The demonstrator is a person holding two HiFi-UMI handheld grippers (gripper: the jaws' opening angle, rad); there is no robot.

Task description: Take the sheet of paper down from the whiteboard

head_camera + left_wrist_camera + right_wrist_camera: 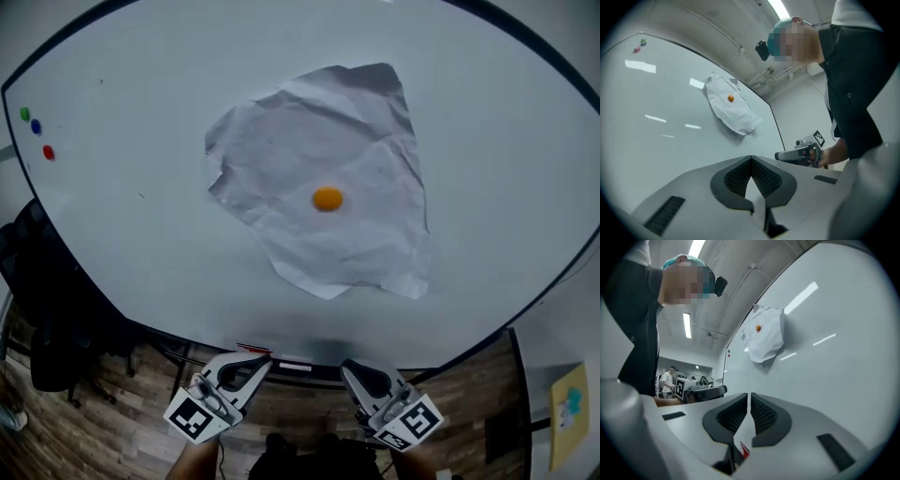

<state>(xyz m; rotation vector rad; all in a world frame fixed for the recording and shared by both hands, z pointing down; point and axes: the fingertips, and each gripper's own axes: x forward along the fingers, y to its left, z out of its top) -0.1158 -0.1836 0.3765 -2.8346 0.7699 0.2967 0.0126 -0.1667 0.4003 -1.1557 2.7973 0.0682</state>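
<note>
A crumpled white sheet of paper (323, 178) hangs on the whiteboard (141, 234), pinned by an orange round magnet (327, 198). The paper (731, 108) and its magnet (731, 98) also show in the left gripper view, and the paper (766, 339) with the magnet (758, 327) in the right gripper view. Both grippers sit below the board's lower edge, well short of the paper. My left gripper (260, 362) is shut with nothing in it, its tips (750, 158) touching. My right gripper (349, 371) is shut and empty too, its tips (749, 394) nearly meeting.
Green, blue and red magnets (36, 126) cling to the board's left end. A black chair (52, 309) stands on the wood floor at lower left. A yellow sheet (567, 412) lies at lower right. More people stand in the room behind (669, 377).
</note>
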